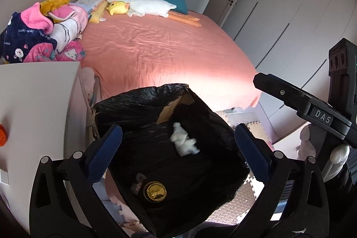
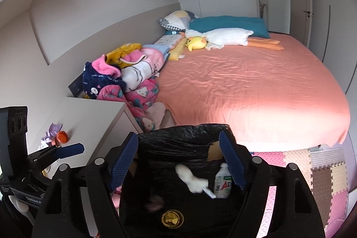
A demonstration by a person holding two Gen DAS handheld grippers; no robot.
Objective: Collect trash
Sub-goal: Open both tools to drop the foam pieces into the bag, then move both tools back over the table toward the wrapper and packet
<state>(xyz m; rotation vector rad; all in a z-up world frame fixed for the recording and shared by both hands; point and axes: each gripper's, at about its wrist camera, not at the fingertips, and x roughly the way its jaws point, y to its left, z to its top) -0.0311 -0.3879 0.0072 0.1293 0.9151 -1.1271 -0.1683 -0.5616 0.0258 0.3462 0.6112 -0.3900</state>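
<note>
I have both tools over the black-lined bin (image 1: 169,148), which stands on the floor against the foot of the bed (image 1: 169,55). My left tool (image 1: 178,148) is spread wide with nothing between its pads; my right tool (image 2: 180,162) is also apart and empty. A blurred white crumpled tissue (image 2: 191,180) is dropping inside the bin, beside a small white bottle (image 2: 222,182) and above a gold lid (image 2: 172,218) at the bottom. So I judge the dropping step is just finishing. More trash sits left of the bin on the table (image 2: 89,117): an orange cap (image 2: 62,137) and a purple wrapper (image 2: 52,131). Next I should swing one tool there, keep it apart, and close on one piece.
</note>
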